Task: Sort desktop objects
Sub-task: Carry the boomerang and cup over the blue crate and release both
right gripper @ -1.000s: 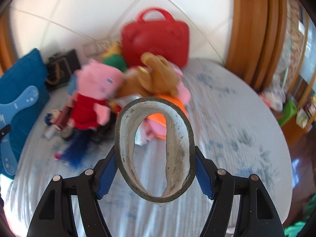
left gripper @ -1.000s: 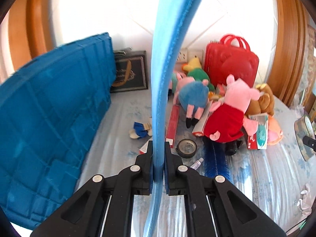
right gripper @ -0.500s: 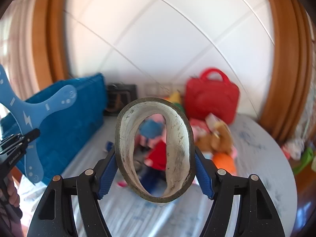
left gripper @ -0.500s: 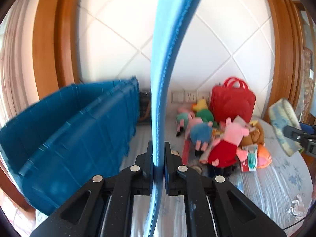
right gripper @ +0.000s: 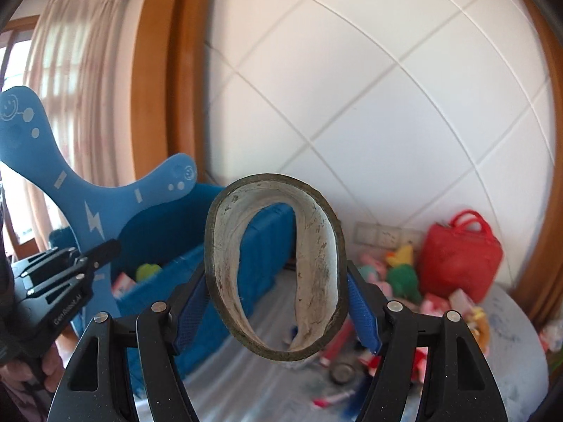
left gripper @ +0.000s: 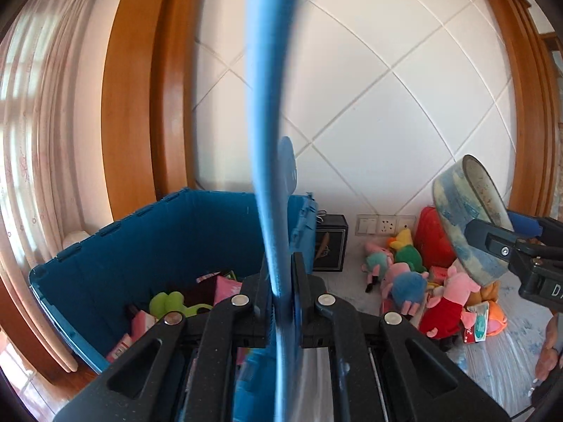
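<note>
- Clamping a flat blue boomerang toy [left gripper: 271, 140] edge-on: left gripper [left gripper: 281, 295], jaws pinched nearly together on the thin foam, toy rising upright over the crate; same toy seen broadside in the right wrist view [right gripper: 88, 193], three-armed, with printed smileys and a lightning bolt.
- Squeezing a worn tape roll [right gripper: 274, 274] into an oval: right gripper [right gripper: 276, 302], blue pads pressed on either side, jaws standing fairly wide around it; roll held aloft, to the right of the crate.
- Sitting just beyond the left gripper: open blue plastic crate [left gripper: 105, 256], holding a lime-green plush [left gripper: 169, 302], pink packets and other small items, hard to make out.
- Spreading to the right of the crate: round table under a pale blue-patterned cloth [left gripper: 499, 362], strewn with pig plush toys [left gripper: 447, 302], a red bag [right gripper: 461, 256], a dark framed box [left gripper: 330, 246] against the wall.
- Backing it all: white diagonal-tiled wall [left gripper: 387, 105] with sockets, wooden trim, sheer curtains [left gripper: 31, 140] at far left.
</note>
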